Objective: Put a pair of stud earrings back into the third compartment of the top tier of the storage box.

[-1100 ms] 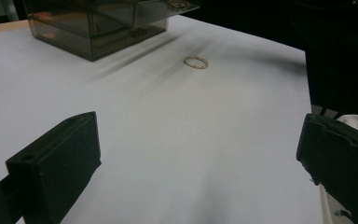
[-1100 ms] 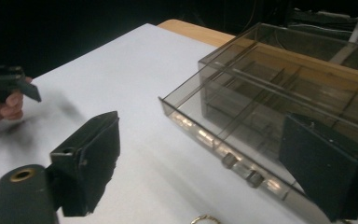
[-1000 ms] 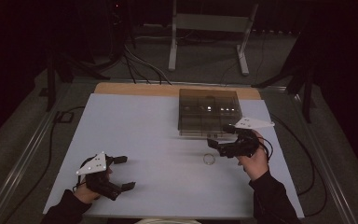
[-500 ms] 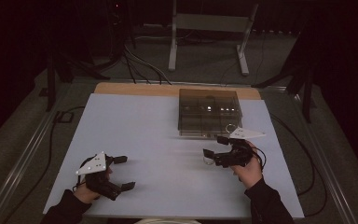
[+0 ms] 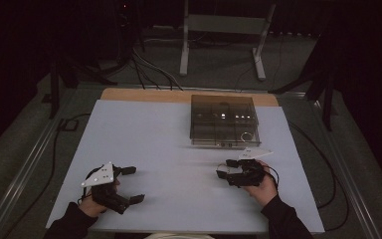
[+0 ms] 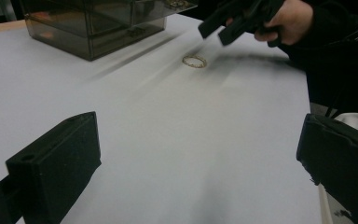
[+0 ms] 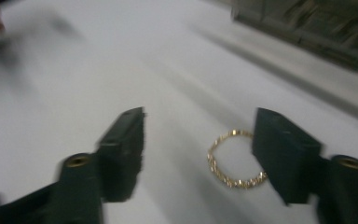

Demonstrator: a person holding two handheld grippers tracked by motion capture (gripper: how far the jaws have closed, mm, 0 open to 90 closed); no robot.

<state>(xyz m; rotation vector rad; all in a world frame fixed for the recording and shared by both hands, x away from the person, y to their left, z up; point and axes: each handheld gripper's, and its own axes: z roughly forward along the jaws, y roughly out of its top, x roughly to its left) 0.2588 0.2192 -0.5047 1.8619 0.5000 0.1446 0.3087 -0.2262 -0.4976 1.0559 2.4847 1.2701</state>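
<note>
One gold chain bracelet (image 7: 235,161) lies flat on the white table (image 5: 154,144), closed into a loop. The loop reads as slightly oval in the right gripper view, but blur prevents assigning it a definite long axis or heading.

Position, relative to the smoked plastic box (image 5: 223,121): the bracelet lies on open table near the box's front edge, on the person's side, apart from the box wall (image 6: 194,61).

Right gripper (image 7: 200,154): jaws apart and just now closing. The bracelet lies between them, close against the right-hand jaw; contact with that jaw cannot be confirmed, and the other jaw stands clear of it. Nothing is clamped. In the high view this gripper (image 5: 222,169) sits on the near side of the box and covers the bracelet.

Left gripper (image 6: 200,154): jaws wide apart, with bare table between them. In the high view it (image 5: 133,184) lies well away from the box, toward the table's near left corner.

Visibility limits: the right gripper view is motion-blurred; individual chain links are partly resolved, the clasp is not. The box is cut off by the frame in both gripper views, and its contents are hard to make out through the tinted lid.

Clearance: bare table runs from the box to the left edge. The right edge lies near the box's right side.
</note>
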